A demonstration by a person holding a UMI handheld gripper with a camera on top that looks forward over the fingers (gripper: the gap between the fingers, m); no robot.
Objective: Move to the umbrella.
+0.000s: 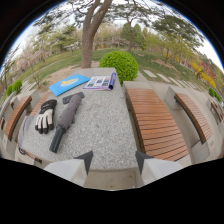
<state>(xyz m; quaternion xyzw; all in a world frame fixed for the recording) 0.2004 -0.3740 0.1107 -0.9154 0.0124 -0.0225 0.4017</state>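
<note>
Claw (pixel 113 161) open, empty, fingers wide apart over near edge of granite table (pixel 102 132). Folded grey umbrella (pixel 66 120) lies on table ahead of left finger, black handle toward claw, just beside black-and-white glove (pixel 45 115). Beyond: blue booklet (pixel 68 83), open magazine (pixel 100 82).

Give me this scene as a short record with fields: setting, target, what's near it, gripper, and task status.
setting: outdoor stone table with wooden benches, trees and a shrub beyond
target: folded grey umbrella, lying on the table ahead of the fingers, off to one side
beside it: black-and-white glove
farther back: blue booklet, open magazine
gripper: open, nothing between the fingers
status: umbrella not yet reached
</note>
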